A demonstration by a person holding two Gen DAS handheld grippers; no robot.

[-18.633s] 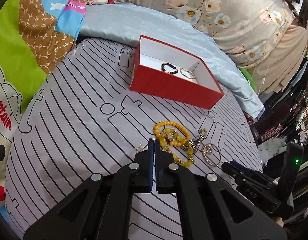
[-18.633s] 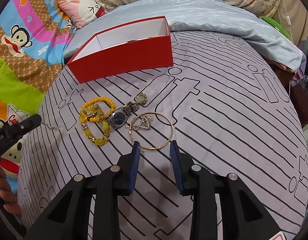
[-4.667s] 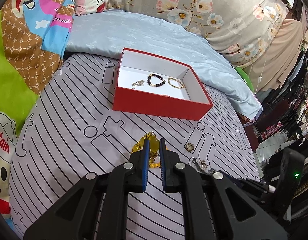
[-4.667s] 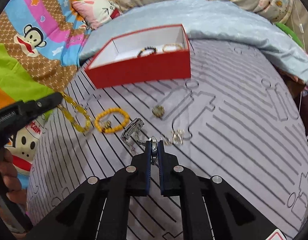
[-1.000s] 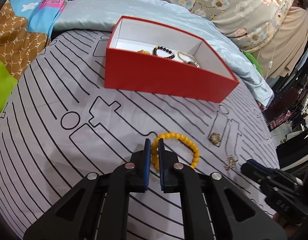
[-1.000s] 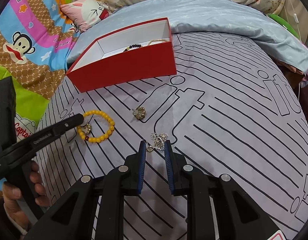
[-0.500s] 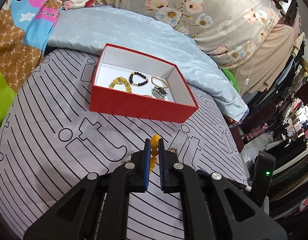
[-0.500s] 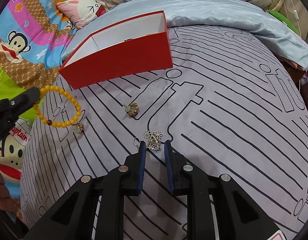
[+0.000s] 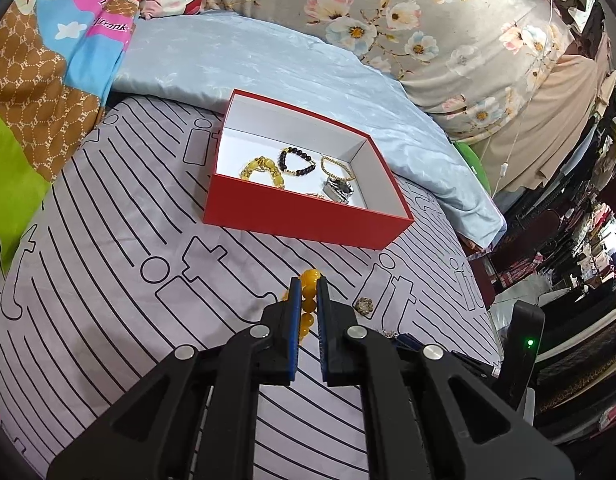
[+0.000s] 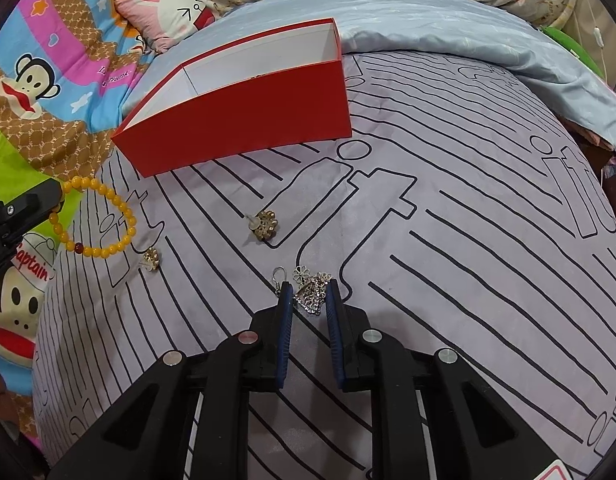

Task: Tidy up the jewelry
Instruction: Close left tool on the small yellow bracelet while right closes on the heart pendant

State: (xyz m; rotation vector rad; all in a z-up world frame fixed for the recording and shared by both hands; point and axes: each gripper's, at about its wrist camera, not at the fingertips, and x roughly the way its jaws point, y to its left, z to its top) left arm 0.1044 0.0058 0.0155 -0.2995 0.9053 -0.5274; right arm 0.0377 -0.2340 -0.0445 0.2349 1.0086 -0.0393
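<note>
Jewelry pieces lay partly inside a red box (image 9: 304, 216) and partly loose on the bed, whose grey sheet (image 10: 468, 240) was printed with black lines. The left hand-held gripper (image 9: 307, 286) was clamped on an orange bead bracelet (image 10: 102, 216), its blue-padded fingers (image 9: 294, 312) drawn in close on the beads; in the right wrist view the bracelet hung as an open loop from that gripper's tip, raised above the sheet and to the left of the box. The right hand-held gripper (image 10: 308, 292) stood narrowly parted, its fingertips on either side of a silver filigree earring (image 10: 312, 294) lying on the sheet; whether the pads touched it could not be told. A silver ear hook (image 10: 279, 274) lay just beside the left finger. A round gold flower earring (image 10: 264, 224) rested on the sheet between the right gripper and the box, and a smaller gold earring (image 10: 151, 258) lay near the hanging bracelet. Inside the white-lined box, seen from the left wrist, were a yellow bead bracelet (image 9: 264, 170), a dark bead bracelet (image 9: 297, 160), a thin gold chain bracelet (image 9: 337, 166) and a silver wristwatch (image 9: 339, 190), arranged side by side near the front wall. A pale blue quilt (image 9: 268, 68) lay behind the box, with a cartoon-print blanket (image 10: 48, 80) to the left.
</note>
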